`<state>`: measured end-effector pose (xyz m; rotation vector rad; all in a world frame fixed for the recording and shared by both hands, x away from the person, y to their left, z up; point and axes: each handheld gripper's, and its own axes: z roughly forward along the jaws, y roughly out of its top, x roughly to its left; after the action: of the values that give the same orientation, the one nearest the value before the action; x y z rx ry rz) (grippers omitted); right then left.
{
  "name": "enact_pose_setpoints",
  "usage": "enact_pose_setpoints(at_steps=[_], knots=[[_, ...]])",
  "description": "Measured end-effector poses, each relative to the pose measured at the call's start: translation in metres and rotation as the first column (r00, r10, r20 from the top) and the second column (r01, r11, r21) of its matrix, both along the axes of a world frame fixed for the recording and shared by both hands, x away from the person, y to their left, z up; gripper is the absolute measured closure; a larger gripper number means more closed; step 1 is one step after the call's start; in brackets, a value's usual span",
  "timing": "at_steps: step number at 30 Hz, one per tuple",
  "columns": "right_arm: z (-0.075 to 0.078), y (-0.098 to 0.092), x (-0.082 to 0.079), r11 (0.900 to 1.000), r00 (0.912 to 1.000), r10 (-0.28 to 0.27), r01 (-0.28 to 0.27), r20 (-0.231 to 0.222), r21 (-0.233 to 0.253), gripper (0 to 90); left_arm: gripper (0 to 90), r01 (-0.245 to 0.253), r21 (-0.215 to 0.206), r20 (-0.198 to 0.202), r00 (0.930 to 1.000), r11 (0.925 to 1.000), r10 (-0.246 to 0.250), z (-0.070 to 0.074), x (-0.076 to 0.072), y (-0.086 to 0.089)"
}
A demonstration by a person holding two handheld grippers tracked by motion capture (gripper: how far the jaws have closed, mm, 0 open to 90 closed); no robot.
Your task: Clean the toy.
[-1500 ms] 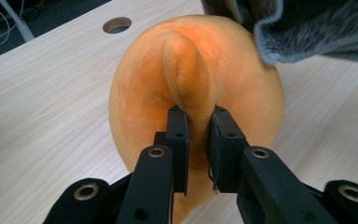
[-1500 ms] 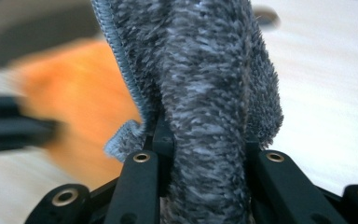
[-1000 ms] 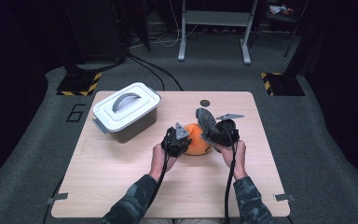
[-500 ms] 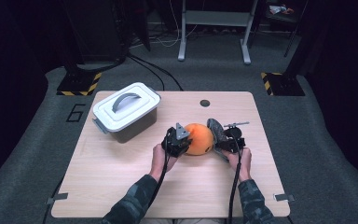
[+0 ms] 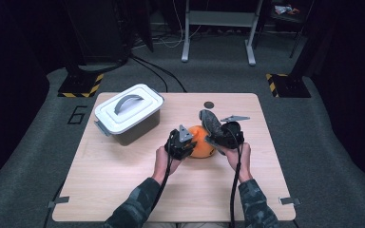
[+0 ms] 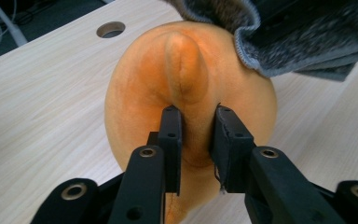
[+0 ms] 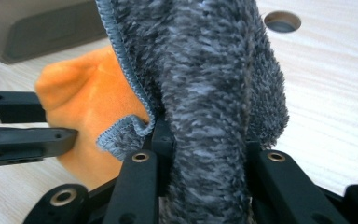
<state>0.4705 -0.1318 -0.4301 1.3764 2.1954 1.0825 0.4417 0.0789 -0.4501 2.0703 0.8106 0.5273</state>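
Observation:
An orange plush ball (image 5: pixel 200 145) rests on the wooden table (image 5: pixel 123 180) near its middle. My left gripper (image 5: pixel 188 142) is shut on a raised fold of the ball (image 6: pixel 144 84), its jaws (image 6: pixel 196 116) pinching the orange fabric. My right gripper (image 5: pixel 215 137) is shut on a fluffy grey cloth (image 5: pixel 210 121), which stands up between its jaws (image 7: pixel 203 135) and hangs against the ball's right side. The grey cloth (image 6: pixel 303 37) overlaps the top of the ball. From the right gripper view, the orange ball (image 7: pixel 93 98) lies behind the cloth (image 7: pixel 205 70).
A white lidded box (image 5: pixel 128 111) with a grey handle stands at the back left of the table. A round hole (image 5: pixel 209 104) is cut in the tabletop just behind the grippers. Dark carpet and stand legs lie beyond the far edge.
The right gripper dropped the grey cloth off to the ball's right, then lifted it back up over the ball. The left gripper kept its hold on the ball.

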Motion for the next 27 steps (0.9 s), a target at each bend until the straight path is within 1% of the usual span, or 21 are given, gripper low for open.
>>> enact_pose_setpoints(at_steps=[1, 2, 3, 4, 5, 6, 8, 11, 14, 15, 17, 18, 20, 21, 22, 24, 25, 26, 27], knots=[[-0.002, -0.001, 0.000, 1.000, 1.0000, -0.005, 0.005, -0.001, 0.007, 70.2, 72.9, 0.002, -0.002, 0.000, 1.0000, 1.0000, -0.002, 0.000, 0.000, 0.000], [-0.004, -0.001, 0.001, 1.000, 1.0000, -0.004, 0.004, -0.006, -0.001, 70.4, 72.0, 0.010, -0.005, -0.002, 1.0000, 0.9999, -0.010, 0.000, 0.000, -0.001], [-0.006, -0.002, 0.001, 1.000, 0.9999, -0.003, 0.002, -0.010, -0.006, 70.6, 71.1, 0.016, 0.003, -0.001, 0.9999, 0.9999, -0.016, 0.000, 0.000, -0.001], [-0.008, -0.002, 0.001, 1.000, 0.9999, -0.008, 0.008, -0.013, -0.005, 70.8, 69.9, 0.016, -0.002, 0.004, 0.9999, 0.9999, -0.016, 0.000, 0.000, -0.002], [-0.010, -0.003, 0.002, 1.000, 1.0000, -0.002, 0.002, -0.009, -0.013, 70.9, 68.9, 0.018, -0.011, 0.001, 0.9998, 0.9998, -0.018, -0.001, 0.000, -0.003], [-0.011, -0.004, 0.002, 1.000, 0.9999, -0.001, 0.001, -0.014, -0.013, 70.9, 67.8, 0.020, -0.010, -0.001, 0.9998, 0.9998, -0.020, 0.000, 0.000, -0.003], [-0.013, -0.005, 0.003, 1.000, 0.9996, -0.012, 0.012, -0.027, 0.008, 70.9, 65.4, 0.023, -0.005, 0.002, 0.9997, 0.9997, -0.023, 0.000, 0.000, -0.003], [-0.013, -0.006, 0.004, 1.000, 0.9996, -0.008, 0.008, -0.026, 0.006, 71.0, 60.3, 0.030, -0.014, 0.005, 0.9995, 0.9995, -0.030, 0.001, 0.000, 0.000], [-0.013, -0.006, 0.004, 1.000, 0.9996, -0.011, 0.011, -0.025, 0.002, 70.9, 53.6, 0.019, -0.027, -0.004, 0.9998, 0.9995, -0.019, 0.003, -0.001, 0.007], [-0.014, -0.006, 0.005, 1.000, 0.9998, -0.010, 0.010, -0.018, 0.002, 71.0, 52.7, 0.006, -0.025, -0.003, 1.0000, 0.9997, -0.006, 0.002, -0.001, 0.010], [-0.014, -0.007, 0.005, 1.000, 0.9996, -0.016, 0.016, -0.024, 0.001, 70.9, 49.3, -0.010, -0.032, -0.012, 0.9999, 0.9994, 0.009, -0.001, 0.000, 0.016], [-0.014, -0.007, 0.005, 1.000, 0.9995, -0.019, 0.019, -0.023, 0.001, 70.9, 48.4, -0.012, -0.022, -0.023, 0.9997, 0.9997, 0.011, -0.002, 0.000, 0.020], [-0.014, -0.008, 0.005, 1.000, 0.9997, -0.014, 0.014, -0.018, 0.002, 70.9, 47.0, -0.026, -0.018, -0.044, 0.9987, 0.9995, 0.025, -0.008, 0.000, 0.025], [-0.014, -0.008, 0.005, 1.000, 0.9997, -0.015, 0.015, -0.018, 0.002, 70.9, 46.8, -0.028, -0.019, -0.053, 0.9983, 0.9994, 0.027, -0.011, 0.001, 0.027], [-0.014, -0.008, 0.005, 1.000, 0.9997, -0.016, 0.017, -0.018, 0.004, 70.9, 46.8, -0.026, -0.006, -0.072, 0.9971, 0.9996, 0.025, -0.014, 0.001, 0.028], [-0.014, -0.008, 0.005, 1.000, 0.9997, -0.018, 0.017, -0.017, -0.005, 70.9, 48.1, -0.021, 0.011, -0.085, 0.9961, 0.9997, 0.022, -0.020, 0.001, 0.029], [-0.014, -0.008, 0.005, 1.000, 0.9995, -0.023, 0.023, -0.021, -0.003, 70.9, 50.4, -0.014, 0.004, -0.104, 0.9945, 0.9999, 0.015, -0.022, 0.001, 0.028], [-0.014, -0.009, 0.005, 1.000, 0.9993, -0.029, 0.029, -0.025, 0.000, 70.9, 54.2, -0.012, 0.003, -0.106, 0.9943, 0.9999, 0.012, -0.024, 0.002, 0.028], [-0.014, -0.009, 0.005, 1.000, 0.9993, -0.030, 0.030, -0.021, 0.004, 70.9, 60.2, -0.004, 0.001, -0.111, 0.9938, 1.0000, 0.004, -0.026, 0.002, 0.027]])
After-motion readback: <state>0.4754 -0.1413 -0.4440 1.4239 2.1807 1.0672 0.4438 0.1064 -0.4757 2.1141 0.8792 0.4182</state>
